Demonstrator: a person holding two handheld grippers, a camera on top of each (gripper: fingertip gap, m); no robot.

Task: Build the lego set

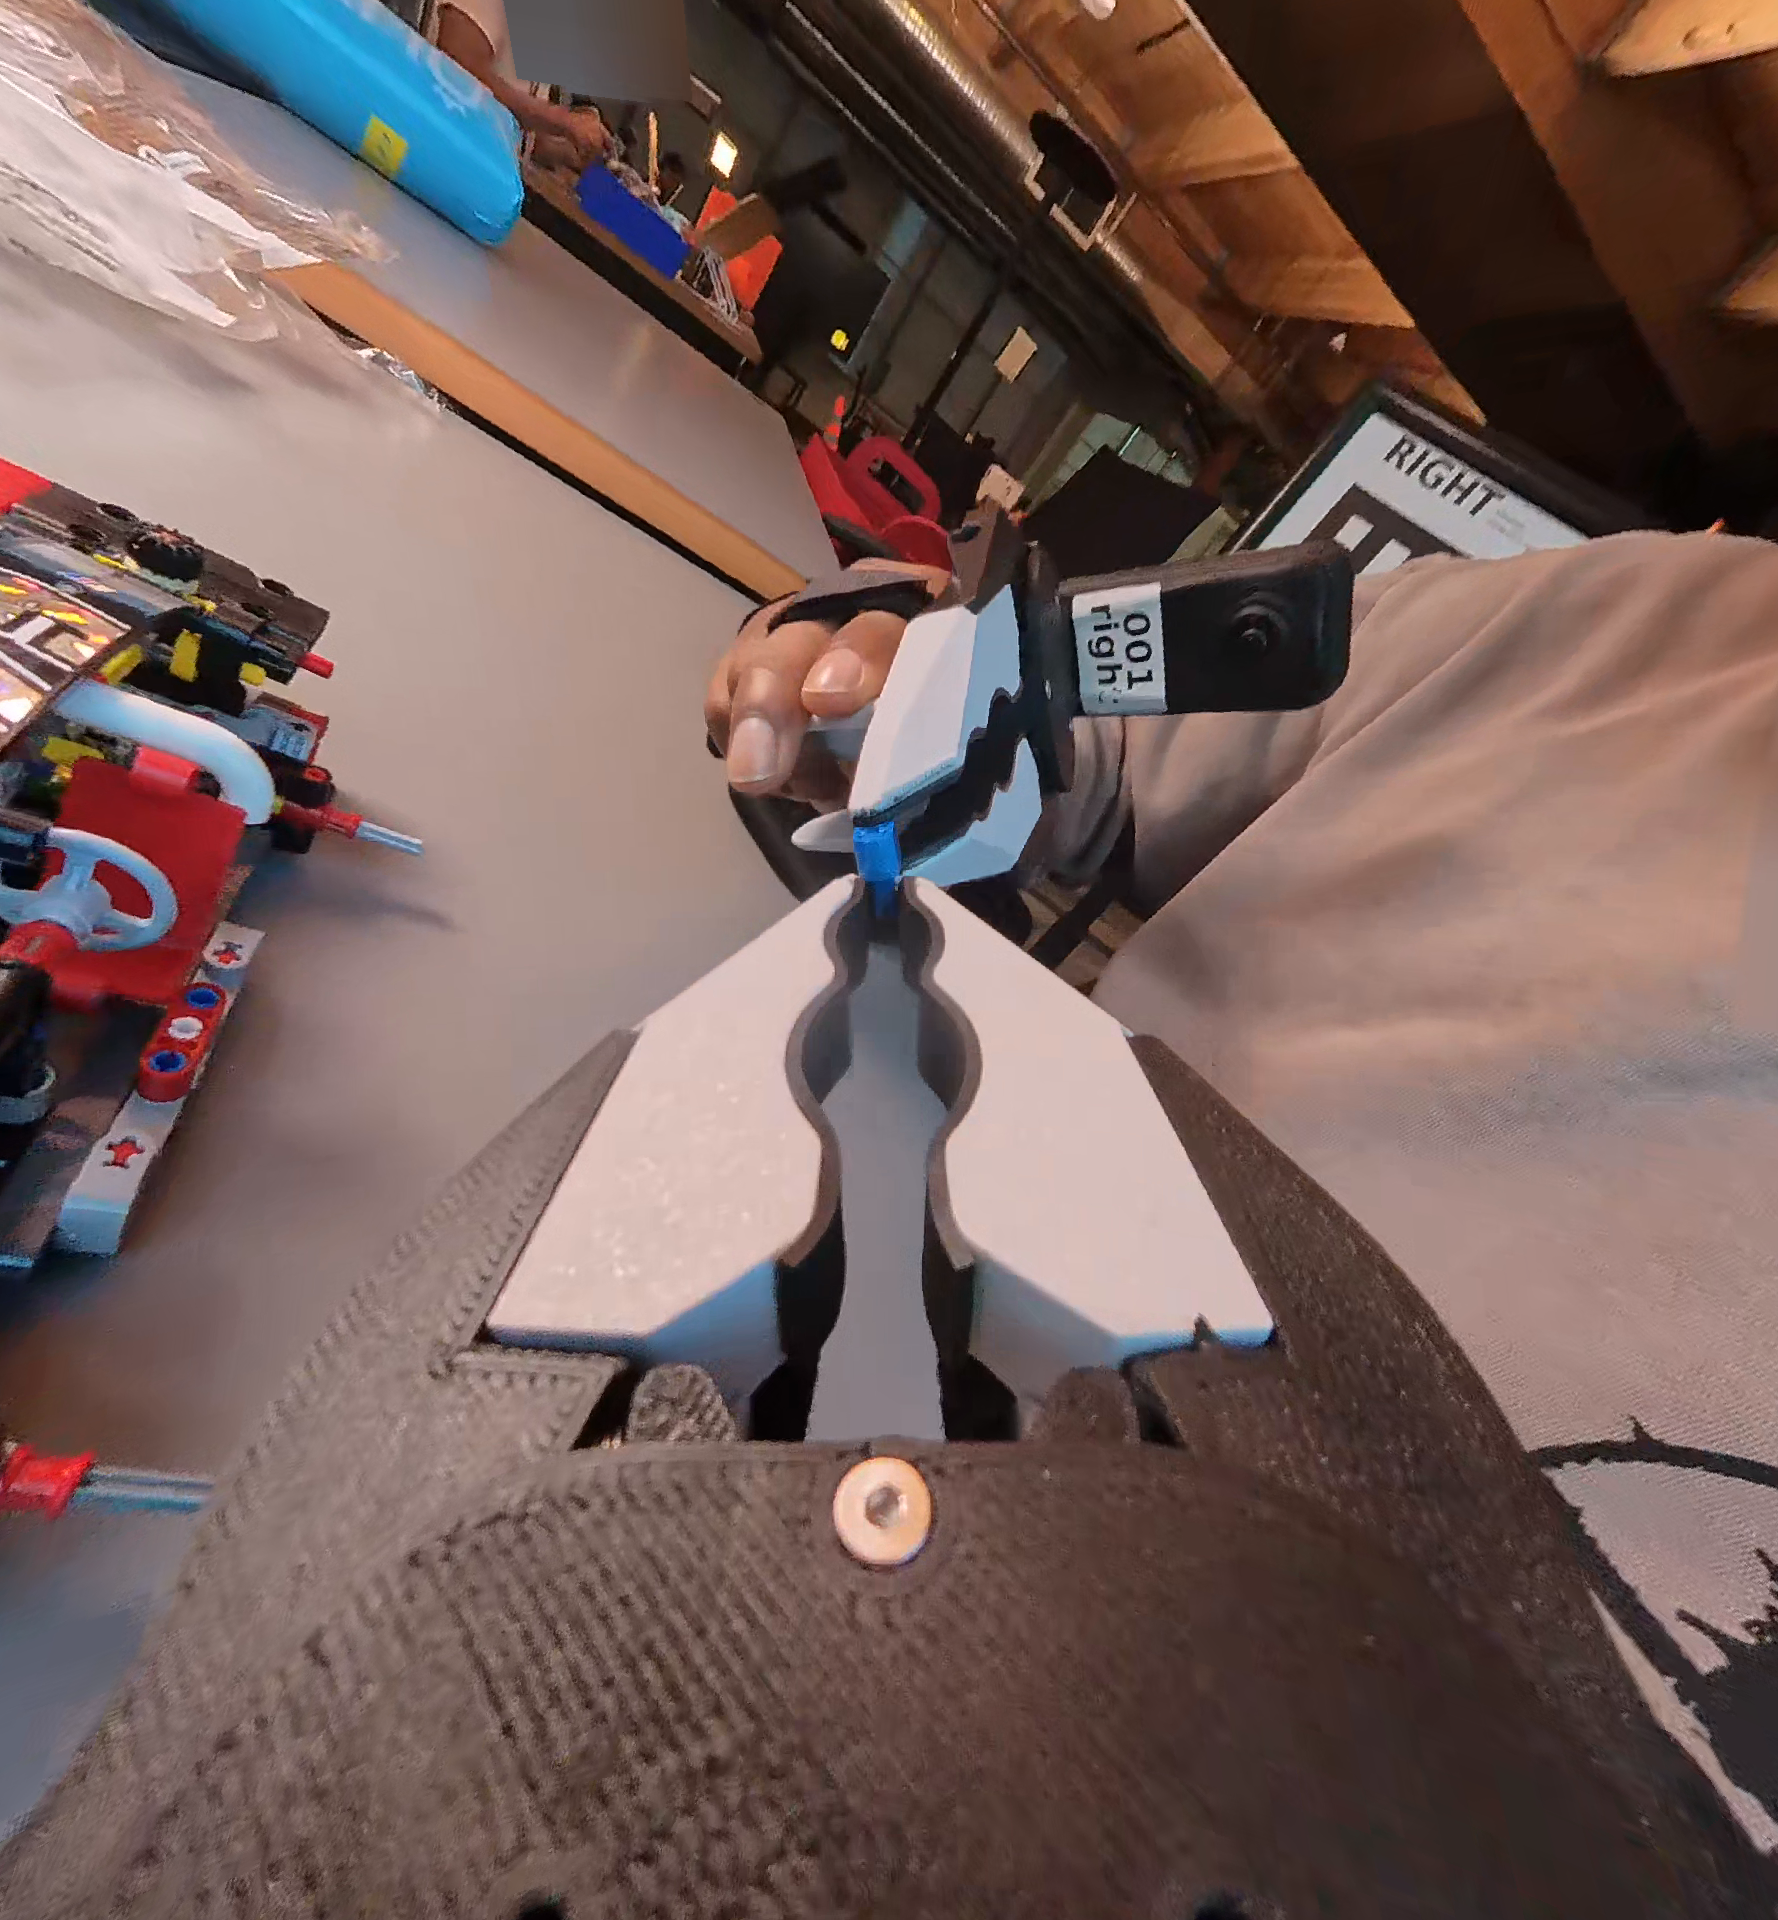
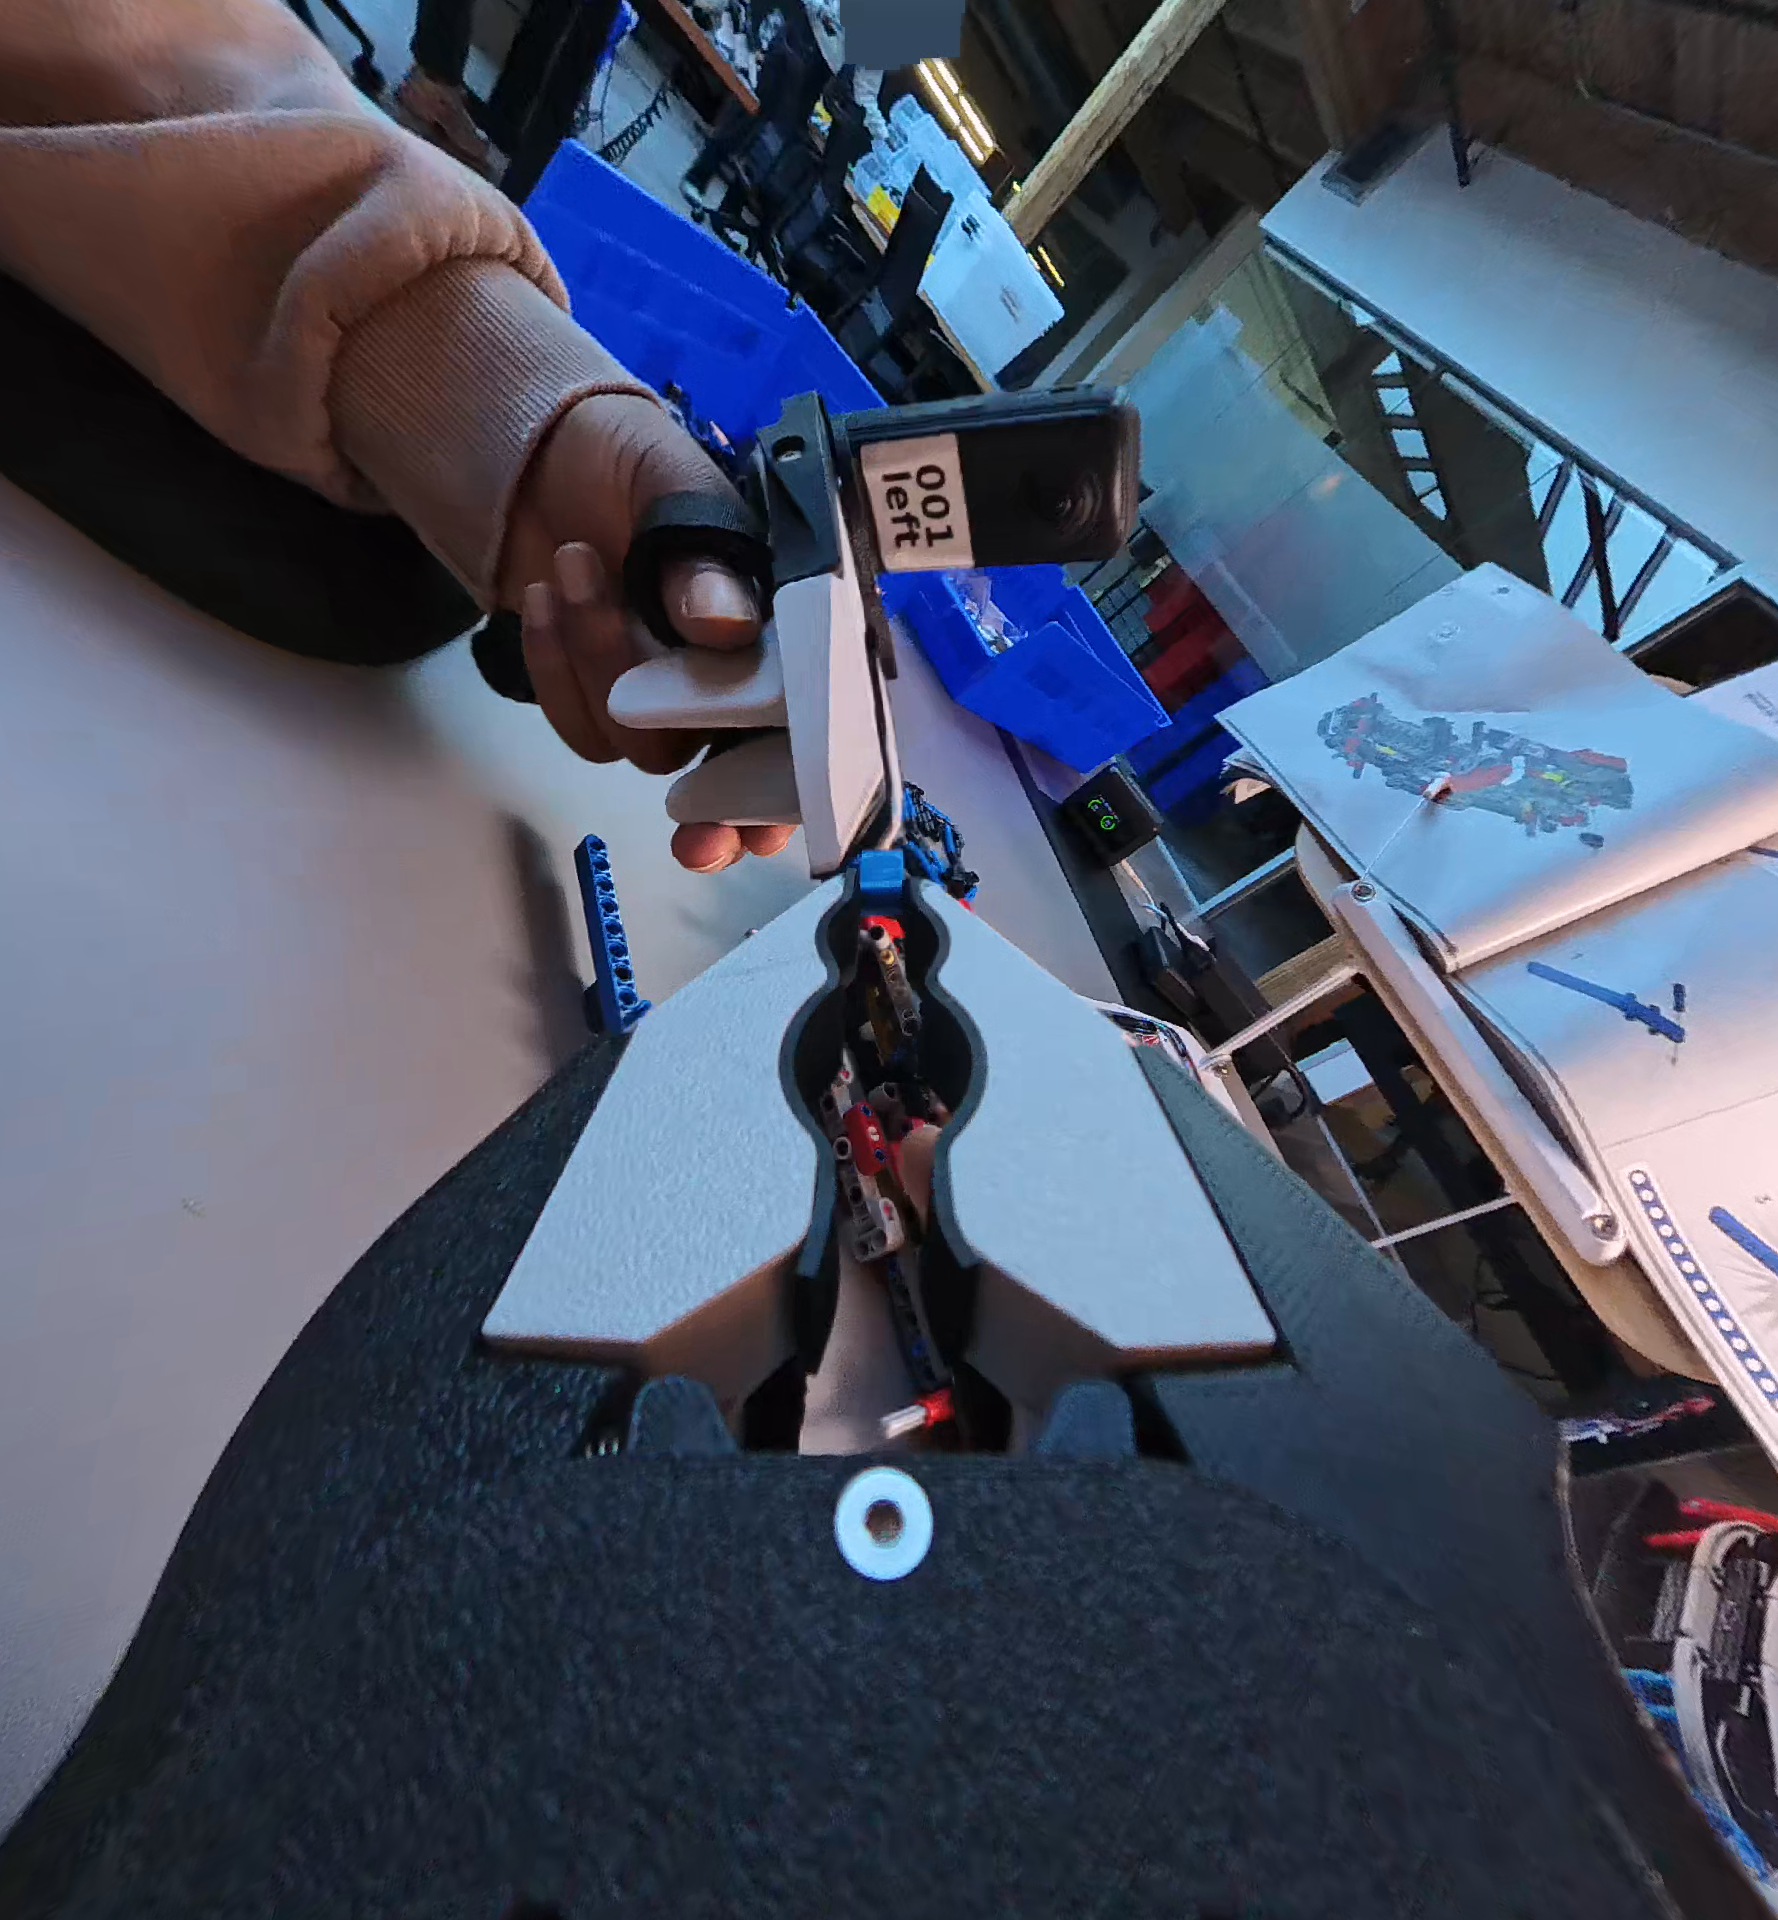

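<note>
Above the grey table (image 1: 573,644), tip to tip, the left gripper (image 1: 880,896) and right gripper (image 2: 880,883) both pinch one small blue pin (image 1: 874,857), each nearly closed on an opposite end. It hangs well clear of the half-built red car model (image 1: 106,831), which lies off to the pin's left in the left wrist view. Likely a hand-over or regrip: one gripper should keep firm hold before the other lets go, tips staying in line so the pin doesn't twist out
</note>
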